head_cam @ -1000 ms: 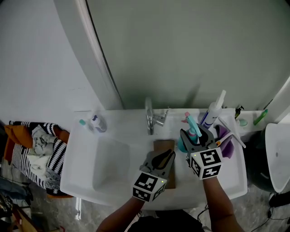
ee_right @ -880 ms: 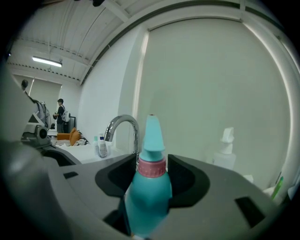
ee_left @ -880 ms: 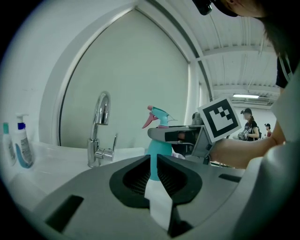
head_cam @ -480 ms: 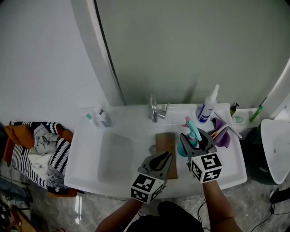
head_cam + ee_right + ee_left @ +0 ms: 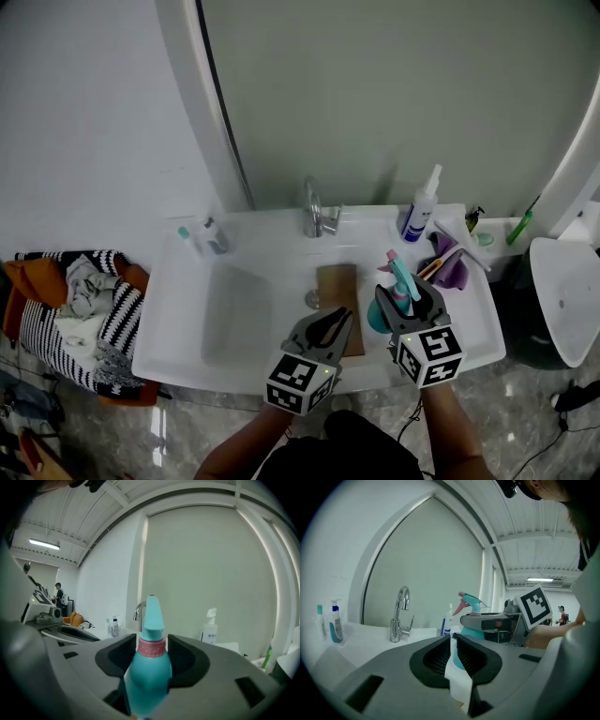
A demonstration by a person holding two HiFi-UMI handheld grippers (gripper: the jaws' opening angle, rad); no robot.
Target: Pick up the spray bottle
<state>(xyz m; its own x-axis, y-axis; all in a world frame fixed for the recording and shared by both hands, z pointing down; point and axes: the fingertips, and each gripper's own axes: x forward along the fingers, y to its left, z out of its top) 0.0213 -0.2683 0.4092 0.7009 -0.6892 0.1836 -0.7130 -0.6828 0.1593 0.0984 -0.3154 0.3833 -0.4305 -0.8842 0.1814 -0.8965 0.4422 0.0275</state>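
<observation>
– White washbasin counter (image 5: 473,323) below a pale arched wall panel: what is entered along its back edge?
– Listed at the back edge: one chrome tap (image 5: 312,214) at the middle; one white bottle with a blue label (image 5: 416,214) towards the back right corner; two small bottles (image 5: 208,237) at the back left corner. One purple object (image 5: 454,268), its kind not made out, is recorded near the right edge. One brown wooden board (image 5: 337,284) is laid between the bowl and the front edge.
– And the teal spray bottle with the pink collar (image 5: 399,281)?
– It is held upright at the front right of the counter, just right of the board. The right gripper (image 5: 405,294) is clamped on it, one jaw pressed to each side at the collar and shoulder. Whether its base is clear of the counter cannot be told.
– And the left gripper (image 5: 344,320)?
– Its jaws are brought together and nothing is gripped. It is held over the board's front end, beside the right gripper and apart from the bottle.
</observation>
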